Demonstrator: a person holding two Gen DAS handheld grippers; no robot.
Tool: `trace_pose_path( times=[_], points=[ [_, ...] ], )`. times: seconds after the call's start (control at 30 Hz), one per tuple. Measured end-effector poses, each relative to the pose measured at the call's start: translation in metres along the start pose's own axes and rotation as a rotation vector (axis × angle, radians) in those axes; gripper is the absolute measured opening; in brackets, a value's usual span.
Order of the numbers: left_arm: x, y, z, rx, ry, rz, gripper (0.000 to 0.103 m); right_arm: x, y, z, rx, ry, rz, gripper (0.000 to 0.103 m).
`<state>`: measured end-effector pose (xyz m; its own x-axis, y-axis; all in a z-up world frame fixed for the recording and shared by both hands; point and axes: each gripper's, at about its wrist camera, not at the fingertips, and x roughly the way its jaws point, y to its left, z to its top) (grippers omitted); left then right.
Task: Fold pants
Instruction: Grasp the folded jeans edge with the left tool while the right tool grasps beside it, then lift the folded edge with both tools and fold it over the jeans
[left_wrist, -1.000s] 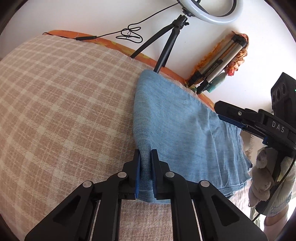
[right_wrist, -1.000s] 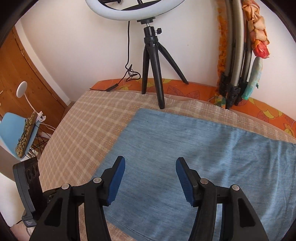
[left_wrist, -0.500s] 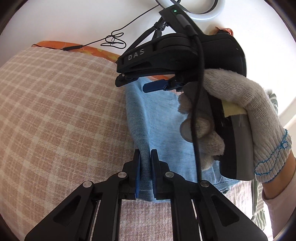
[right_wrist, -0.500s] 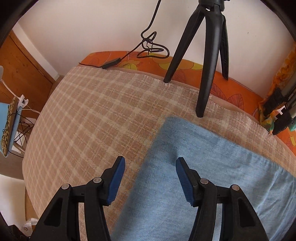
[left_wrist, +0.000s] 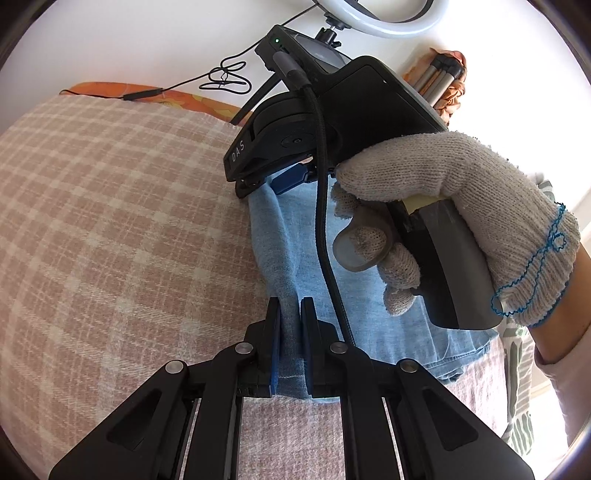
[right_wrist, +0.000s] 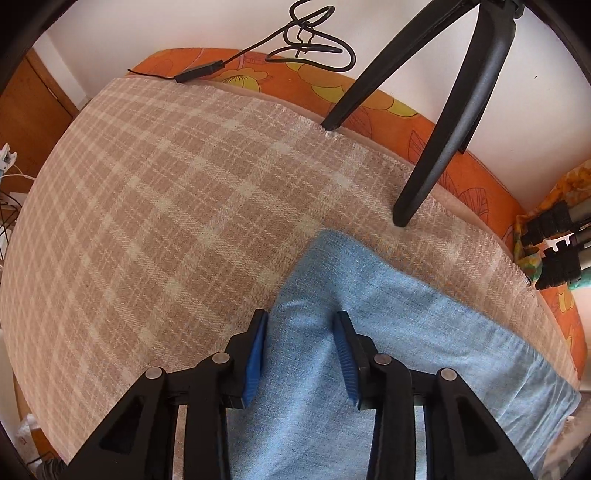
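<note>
Light-blue pants (right_wrist: 388, 332) lie part-folded on a bed covered by a beige plaid blanket (right_wrist: 166, 206), their long side running along the far edge, where a black tripod (right_wrist: 436, 147) stands against the wall. The left gripper (left_wrist: 291, 332) has its jaws clenched on a raised pleat at the near corner of the folded edge. The right gripper (right_wrist: 299, 354), held by a hand in a knitted glove (left_wrist: 461, 206), points steeply down over the far corner of that same edge; its jaws are closing with a hump of denim bunched between them, the pads not yet plainly pressing. The fold edge runs straight from one set of jaws to the other, so the next fold likely depends on both corners rising together and crossing toward the rest of the garment on the person's right.
</note>
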<state>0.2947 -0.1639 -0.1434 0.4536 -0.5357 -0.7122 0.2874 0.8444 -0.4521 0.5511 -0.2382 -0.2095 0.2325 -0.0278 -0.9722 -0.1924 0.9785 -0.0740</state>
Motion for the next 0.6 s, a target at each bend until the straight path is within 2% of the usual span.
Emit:
trace_pose_path(
  times=[0.03,0.1,0.2,0.23,0.27,0.3,0.33,0.43,0.53,0.6],
  points=[
    [0.000,0.000,0.000,-0.001,0.001,0.000,0.008,-0.001,-0.002,0.000,0.003,-0.002,0.006,0.028],
    [0.001,0.001,0.000,-0.004,0.005,0.007,0.008,-0.004,-0.012,-0.002,0.020,-0.011,0.031,0.016],
    [0.003,-0.002,-0.002,0.023,0.003,0.054,0.010,-0.009,-0.024,-0.005,0.052,-0.039,0.063,0.008],
    [0.004,-0.002,-0.002,0.033,0.003,0.074,0.017,-0.012,-0.027,-0.008,0.061,-0.048,0.072,0.008],
    [0.006,-0.001,-0.002,0.034,0.009,0.088,0.032,-0.014,-0.029,-0.009,0.068,-0.059,0.080,0.007],
    [0.008,0.001,-0.003,0.023,0.022,0.096,0.039,-0.016,-0.032,-0.010,0.076,-0.070,0.088,0.006],
    [0.011,0.004,-0.004,0.006,0.031,0.093,0.043,-0.018,-0.035,-0.012,0.087,-0.079,0.098,0.006],
    [0.016,0.009,-0.006,-0.022,0.046,0.067,0.042,-0.027,-0.047,-0.019,0.117,-0.105,0.133,0.005],
    [0.017,0.004,-0.006,-0.014,0.033,0.051,0.019,-0.034,-0.048,-0.023,0.136,-0.129,0.151,0.005],
    [0.014,-0.002,-0.005,0.004,0.012,0.034,0.013,-0.039,-0.052,-0.026,0.152,-0.149,0.165,0.004]
  ],
)
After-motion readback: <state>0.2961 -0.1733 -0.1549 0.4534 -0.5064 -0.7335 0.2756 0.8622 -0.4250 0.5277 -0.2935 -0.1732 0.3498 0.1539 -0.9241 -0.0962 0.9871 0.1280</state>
